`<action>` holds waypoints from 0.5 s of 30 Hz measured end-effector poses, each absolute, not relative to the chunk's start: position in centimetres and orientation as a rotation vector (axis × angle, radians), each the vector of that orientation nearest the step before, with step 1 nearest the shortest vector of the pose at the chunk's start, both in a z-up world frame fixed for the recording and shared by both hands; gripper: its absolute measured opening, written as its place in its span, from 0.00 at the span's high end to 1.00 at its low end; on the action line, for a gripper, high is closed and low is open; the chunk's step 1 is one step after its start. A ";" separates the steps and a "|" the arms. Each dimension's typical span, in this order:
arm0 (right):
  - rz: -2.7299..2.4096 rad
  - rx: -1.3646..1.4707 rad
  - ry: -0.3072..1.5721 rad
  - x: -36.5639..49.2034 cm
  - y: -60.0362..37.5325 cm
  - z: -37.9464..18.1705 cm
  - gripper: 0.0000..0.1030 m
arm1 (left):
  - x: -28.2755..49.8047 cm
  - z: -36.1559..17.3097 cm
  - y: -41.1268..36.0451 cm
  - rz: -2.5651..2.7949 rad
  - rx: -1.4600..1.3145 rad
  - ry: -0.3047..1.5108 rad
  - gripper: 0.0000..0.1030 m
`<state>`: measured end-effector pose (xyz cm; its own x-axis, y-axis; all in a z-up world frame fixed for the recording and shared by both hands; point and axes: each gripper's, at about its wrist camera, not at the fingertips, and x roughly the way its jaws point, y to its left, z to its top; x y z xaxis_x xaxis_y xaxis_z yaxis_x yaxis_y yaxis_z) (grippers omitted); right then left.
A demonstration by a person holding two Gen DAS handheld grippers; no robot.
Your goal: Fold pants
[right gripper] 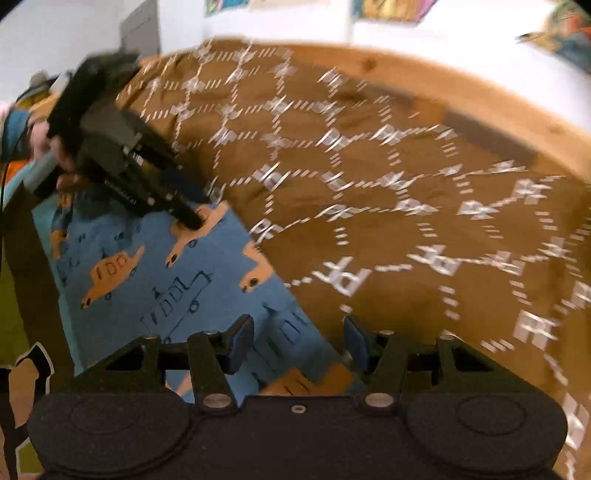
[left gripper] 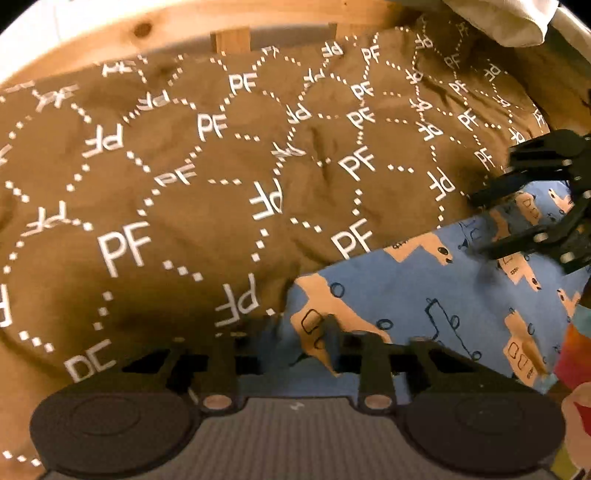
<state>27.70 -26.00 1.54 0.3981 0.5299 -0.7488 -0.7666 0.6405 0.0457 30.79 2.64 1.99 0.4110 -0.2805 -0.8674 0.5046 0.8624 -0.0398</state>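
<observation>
The pants are blue with tan cars and lie flat on the brown "PF" bedcover. In the left wrist view my left gripper is shut on the pants' near corner, with fabric bunched between its fingers. My right gripper shows at the right edge, open, its fingers over the pants' far edge. In the right wrist view the pants lie lower left and my right gripper is open above their edge with nothing between the pads. My left gripper presses on the far corner of the pants.
A wooden bed frame borders the bedcover at the back. A white pillow lies at the top right. Posters hang on the white wall. The person's colourful clothing is at the right edge.
</observation>
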 end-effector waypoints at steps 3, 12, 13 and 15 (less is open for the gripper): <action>0.828 -0.392 0.835 28.3 -24.6 0.3 0.67 | 30.6 1.8 2.6 -0.466 0.252 1.035 0.95; 0.770 -0.410 0.784 27.3 -24.3 -0.3 0.93 | 29.1 1.4 0.1 -0.359 0.399 0.928 0.96; 0.762 -0.411 0.778 27.2 -24.2 -0.4 0.89 | 28.8 1.3 -0.1 -0.357 0.421 0.914 0.95; 0.739 -0.400 0.759 26.5 -24.6 0.1 0.71 | 27.7 1.7 -0.2 -0.337 0.438 0.874 0.85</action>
<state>26.49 -24.63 0.10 0.4962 0.4547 -0.7396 -0.7270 0.6833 -0.0677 27.67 -0.21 1.75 0.5991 -0.1051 -0.7937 0.4550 0.8604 0.2295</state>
